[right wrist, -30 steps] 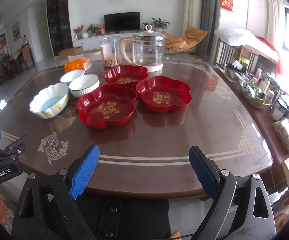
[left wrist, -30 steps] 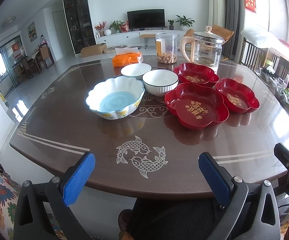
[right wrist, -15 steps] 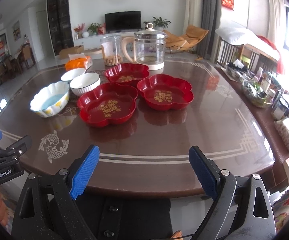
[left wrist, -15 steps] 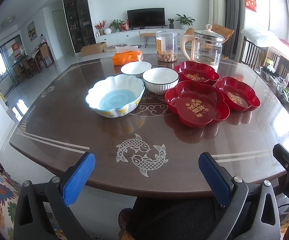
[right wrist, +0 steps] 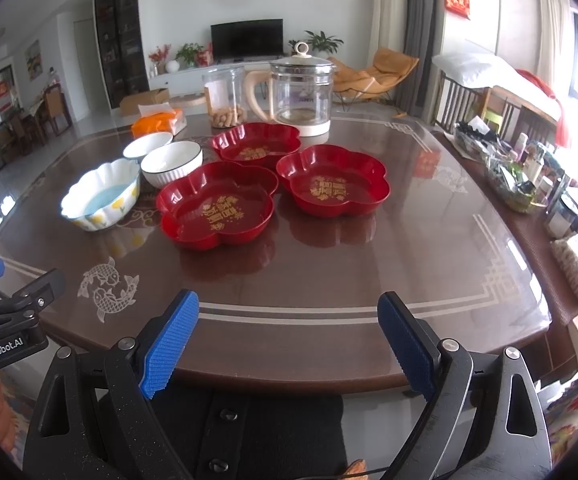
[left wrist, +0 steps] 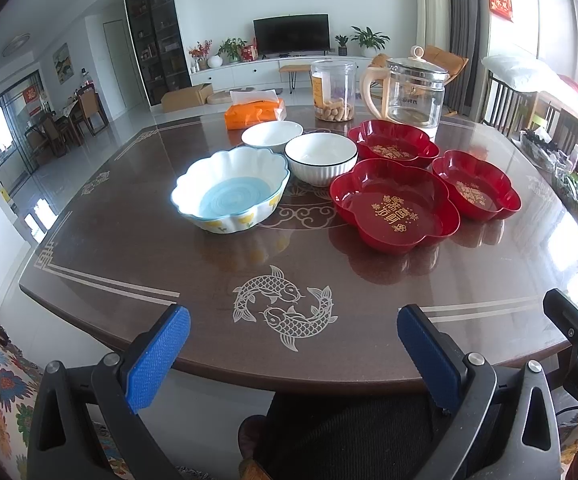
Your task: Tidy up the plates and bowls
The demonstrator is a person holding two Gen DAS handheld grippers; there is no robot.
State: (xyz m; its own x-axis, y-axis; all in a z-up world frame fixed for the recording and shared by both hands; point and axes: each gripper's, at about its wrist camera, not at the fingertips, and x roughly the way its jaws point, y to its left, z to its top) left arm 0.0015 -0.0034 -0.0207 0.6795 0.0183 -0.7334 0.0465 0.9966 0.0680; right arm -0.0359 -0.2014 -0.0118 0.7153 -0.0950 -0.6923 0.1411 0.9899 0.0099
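Both the left gripper and right gripper hover with fingers apart, empty, short of the glossy brown table; three red flower-shaped plates and three bowls sit near the table's middle, before the glass kettle

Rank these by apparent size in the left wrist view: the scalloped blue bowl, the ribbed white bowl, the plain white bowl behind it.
1. Scalloped blue bowl, largest, though also nearest the camera.
2. Ribbed white bowl.
3. Plain white bowl, smallest, but farthest and partly hidden, so unsure.
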